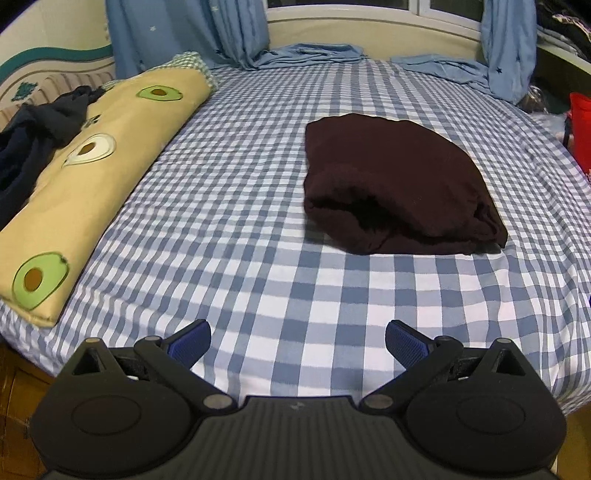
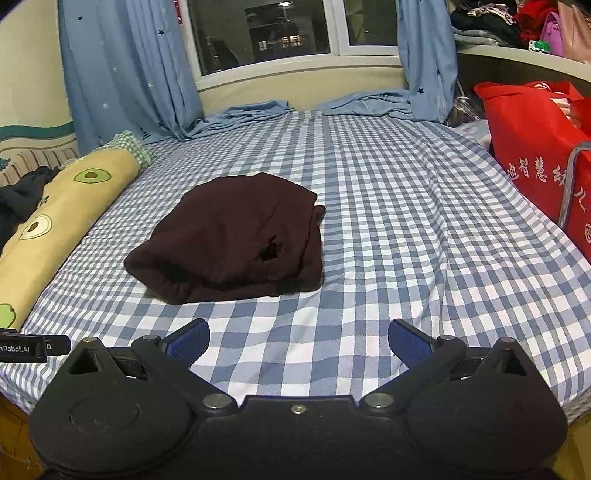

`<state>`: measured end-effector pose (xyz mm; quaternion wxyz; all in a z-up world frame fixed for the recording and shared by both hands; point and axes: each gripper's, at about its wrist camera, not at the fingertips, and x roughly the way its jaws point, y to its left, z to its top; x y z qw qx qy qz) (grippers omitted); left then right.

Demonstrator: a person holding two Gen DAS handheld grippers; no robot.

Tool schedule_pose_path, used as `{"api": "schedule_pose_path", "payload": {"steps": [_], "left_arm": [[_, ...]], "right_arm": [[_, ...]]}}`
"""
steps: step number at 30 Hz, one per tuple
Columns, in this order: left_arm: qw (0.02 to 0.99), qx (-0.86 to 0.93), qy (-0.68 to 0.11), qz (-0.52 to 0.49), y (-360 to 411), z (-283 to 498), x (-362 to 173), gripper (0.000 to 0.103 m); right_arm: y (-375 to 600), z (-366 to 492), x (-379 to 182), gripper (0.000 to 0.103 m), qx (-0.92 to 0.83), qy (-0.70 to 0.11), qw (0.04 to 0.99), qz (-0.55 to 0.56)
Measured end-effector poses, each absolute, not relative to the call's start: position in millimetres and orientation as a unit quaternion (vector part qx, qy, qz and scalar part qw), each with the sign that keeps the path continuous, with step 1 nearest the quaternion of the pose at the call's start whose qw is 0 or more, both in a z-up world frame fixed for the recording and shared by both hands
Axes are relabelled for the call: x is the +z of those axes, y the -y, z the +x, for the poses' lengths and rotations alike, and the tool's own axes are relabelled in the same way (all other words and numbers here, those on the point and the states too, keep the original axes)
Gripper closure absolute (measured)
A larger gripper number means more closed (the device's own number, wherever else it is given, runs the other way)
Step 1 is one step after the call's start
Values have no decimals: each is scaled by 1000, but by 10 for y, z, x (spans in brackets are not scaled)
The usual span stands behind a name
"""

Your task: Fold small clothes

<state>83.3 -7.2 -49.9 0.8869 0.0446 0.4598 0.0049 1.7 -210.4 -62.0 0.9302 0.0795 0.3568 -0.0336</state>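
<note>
A dark maroon garment (image 1: 399,184) lies folded in a thick bundle on the blue-and-white checked bed sheet (image 1: 258,258). In the left wrist view it rests ahead and to the right of my left gripper (image 1: 297,341), which is open with nothing between its blue pads. In the right wrist view the same maroon garment (image 2: 232,236) sits ahead and to the left of my right gripper (image 2: 299,341), also open and holding nothing. Both grippers hover over the near edge of the bed, well short of the garment.
A long yellow avocado-print pillow (image 1: 85,184) lies along the left side with dark clothes (image 1: 33,147) heaped on it. Blue curtains (image 2: 125,74) hang at the back by the window (image 2: 273,33). A red bag (image 2: 539,147) stands at the bed's right edge.
</note>
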Motion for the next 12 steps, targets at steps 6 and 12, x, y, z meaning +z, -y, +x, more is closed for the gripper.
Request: {"api": "schedule_pose_path", "payload": {"steps": [6, 12], "left_arm": [[885, -30, -460, 59, 162, 1156, -546, 1], [883, -58, -459, 73, 232, 1567, -606, 1]], "right_arm": [[2105, 238, -659, 0, -55, -363, 926, 85], [2084, 547, -713, 0, -78, -372, 920, 93]]}}
